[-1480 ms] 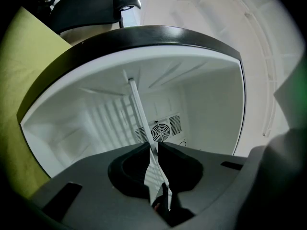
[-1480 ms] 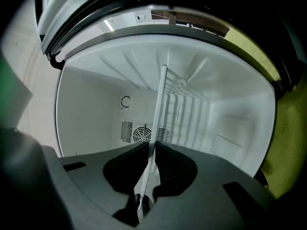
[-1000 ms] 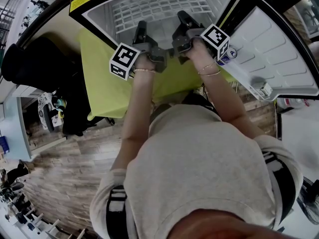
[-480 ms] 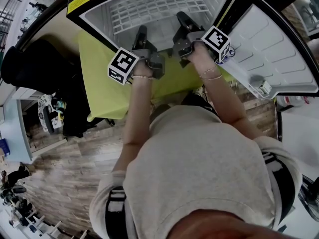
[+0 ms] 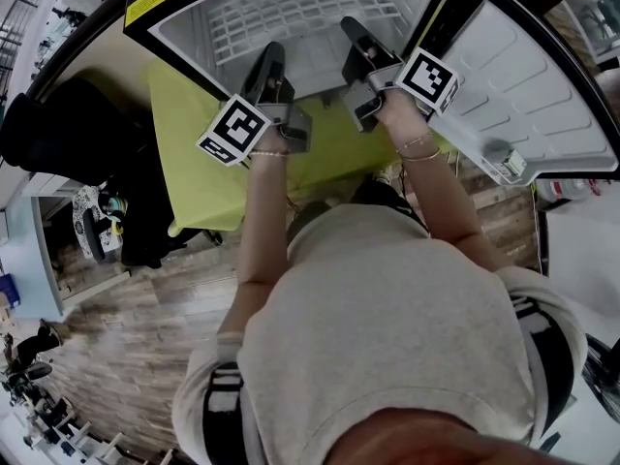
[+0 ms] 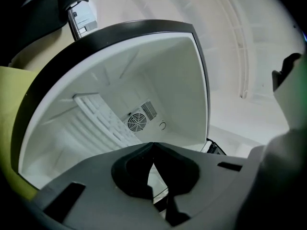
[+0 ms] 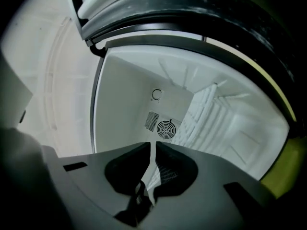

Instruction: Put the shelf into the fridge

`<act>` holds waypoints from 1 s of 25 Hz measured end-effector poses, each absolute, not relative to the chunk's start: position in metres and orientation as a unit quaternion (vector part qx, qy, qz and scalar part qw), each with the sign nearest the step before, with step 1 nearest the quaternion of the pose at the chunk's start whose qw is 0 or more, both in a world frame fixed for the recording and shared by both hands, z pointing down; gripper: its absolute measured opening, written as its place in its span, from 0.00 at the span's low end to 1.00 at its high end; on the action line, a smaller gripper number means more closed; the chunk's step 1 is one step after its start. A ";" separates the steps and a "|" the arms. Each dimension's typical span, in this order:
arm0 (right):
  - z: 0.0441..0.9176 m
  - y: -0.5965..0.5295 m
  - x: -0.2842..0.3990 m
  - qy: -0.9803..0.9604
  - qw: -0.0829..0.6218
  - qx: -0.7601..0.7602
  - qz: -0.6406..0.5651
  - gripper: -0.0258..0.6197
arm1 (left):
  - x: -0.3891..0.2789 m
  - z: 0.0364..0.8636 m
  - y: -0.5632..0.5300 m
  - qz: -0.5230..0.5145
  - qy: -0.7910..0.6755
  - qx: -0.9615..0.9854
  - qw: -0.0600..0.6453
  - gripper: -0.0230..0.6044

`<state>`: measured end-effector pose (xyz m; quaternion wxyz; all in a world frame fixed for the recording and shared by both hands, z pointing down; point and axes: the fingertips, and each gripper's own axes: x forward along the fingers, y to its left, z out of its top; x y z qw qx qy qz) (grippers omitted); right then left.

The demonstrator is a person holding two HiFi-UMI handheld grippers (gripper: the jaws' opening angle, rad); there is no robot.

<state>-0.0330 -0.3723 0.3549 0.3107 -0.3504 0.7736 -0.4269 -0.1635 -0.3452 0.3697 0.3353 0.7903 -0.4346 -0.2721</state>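
Shelf (image 5: 312,74) is lying flat at upper centre of the head view, its long axis running left to right across the fridge (image 5: 189,39) mouth. Left gripper (image 5: 272,58) and right gripper (image 5: 351,33) are each clamping its near edge, equally close, with the interior lying straight ahead toward frame top

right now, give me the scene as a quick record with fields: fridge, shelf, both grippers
fridge: open, white inside
door: swung out to the person's right
shelf: thin clear pane, partly inside the opening, held at its near edge
left gripper: jaws shut on shelf
right gripper: jaws shut on shelf
white grid: inside the fridge, beyond the shelf
fan vent: round, on the inner back wall
yellow-green sheet: in front of the fridge, under the grippers
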 end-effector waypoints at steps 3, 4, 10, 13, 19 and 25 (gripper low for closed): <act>0.346 -0.365 -0.035 0.806 0.283 -0.345 -0.390 0.05 | -0.157 0.364 -0.340 -0.267 -0.414 0.809 0.321 0.05; 0.343 -0.363 -0.036 0.814 0.276 -0.342 -0.380 0.05 | -0.155 0.363 -0.338 -0.255 -0.414 0.816 0.312 0.06; 0.330 -0.348 -0.047 0.861 0.215 -0.335 -0.318 0.05 | -0.138 0.363 -0.328 -0.105 -0.430 0.867 0.229 0.06; 0.330 -0.343 -0.051 0.878 0.184 -0.334 -0.288 0.05 | -0.129 0.361 -0.322 -0.054 -0.426 0.882 0.193 0.06; 0.333 -0.331 -0.062 0.911 0.112 -0.333 -0.216 0.05 | -0.118 0.363 -0.314 0.021 -0.430 0.891 0.143 0.05; 0.342 -0.318 -0.077 0.933 0.030 -0.330 -0.137 0.05 | -0.120 0.366 -0.309 0.043 -0.436 0.891 0.118 0.05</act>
